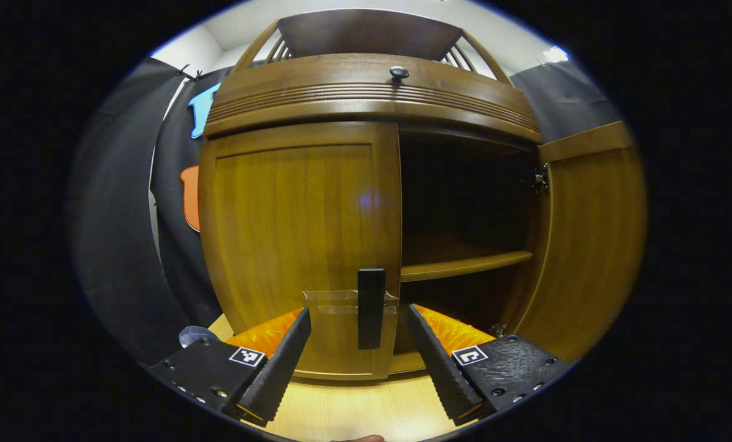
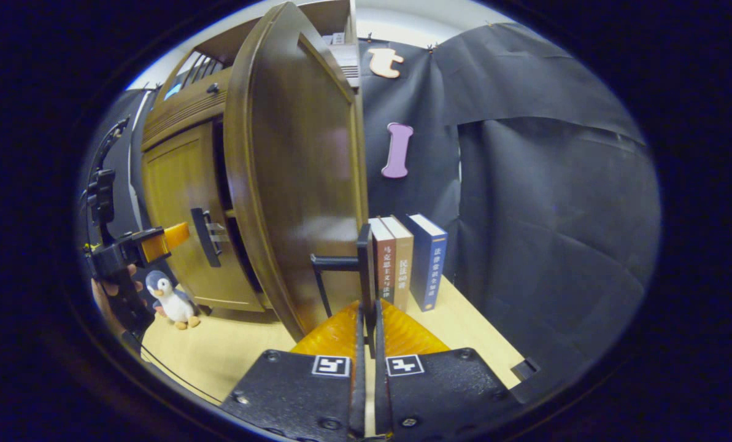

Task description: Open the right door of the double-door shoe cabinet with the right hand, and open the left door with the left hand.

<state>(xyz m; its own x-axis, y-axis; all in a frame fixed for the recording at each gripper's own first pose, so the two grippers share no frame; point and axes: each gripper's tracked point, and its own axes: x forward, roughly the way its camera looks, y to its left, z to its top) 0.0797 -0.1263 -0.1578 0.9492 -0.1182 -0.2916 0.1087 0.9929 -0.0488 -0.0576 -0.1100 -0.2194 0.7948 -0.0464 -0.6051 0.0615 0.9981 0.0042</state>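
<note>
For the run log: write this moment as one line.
right brown wooden cabinet door: open | right gripper: shut on its black bar handle | left door: closed | left gripper: open around its handle

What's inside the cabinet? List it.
Behind the open right door, the cabinet shows one bare wooden shelf; above and below it is dark, so contents there can't be told. The shut left door covers the other half.

- The cabinet (image 1: 366,86) is brown wood with a glossy varnish; its left door (image 1: 292,239) catches a soft glare.
- The door handle (image 1: 370,307) is matt black.
- The worktop (image 2: 231,350) is pale, smooth wood.
- The wall (image 2: 543,215) is matt, creased cloth.
- The penguin toy (image 2: 169,301) looks plush.
</note>
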